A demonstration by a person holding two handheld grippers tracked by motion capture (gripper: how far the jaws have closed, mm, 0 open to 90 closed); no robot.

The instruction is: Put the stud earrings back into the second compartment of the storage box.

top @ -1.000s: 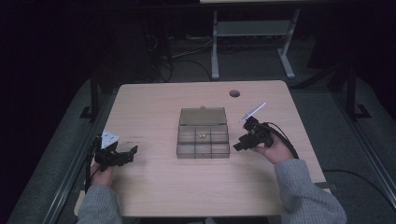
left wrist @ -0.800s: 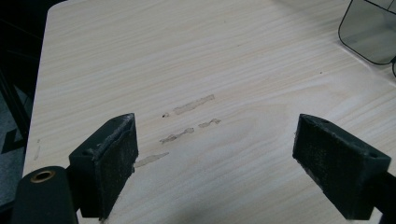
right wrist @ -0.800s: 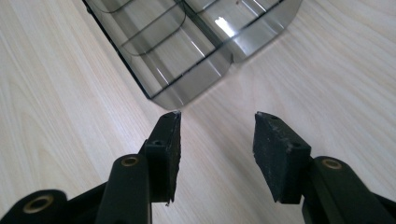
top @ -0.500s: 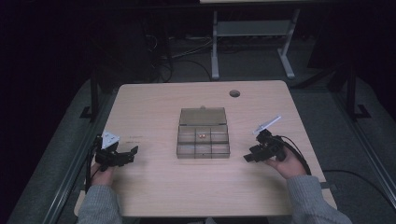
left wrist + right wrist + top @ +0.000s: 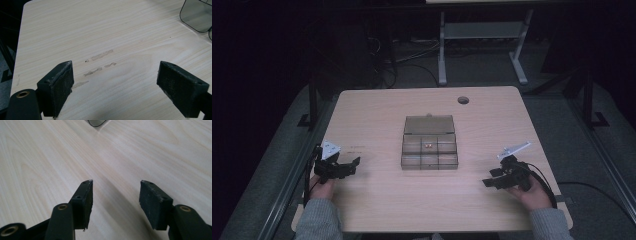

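A clear plastic compartment box with its lid folded back lies at the middle of the wooden table. A small reddish item rests in its middle back cell. My left gripper is held low at the table's left edge, open, with bare wood between the jaws. A corner of the box shows at the upper right of the left gripper view. My right gripper sits low over the front right of the table, open with nothing between the jaws.
A round cable hole is at the table's back right. Pale smudge marks lie on the wood ahead of the left gripper. A metal stand and cables are on the floor behind the table.
My right gripper has pulled back from beside the box toward the front right of the table and dropped lower. The left gripper has stayed put.
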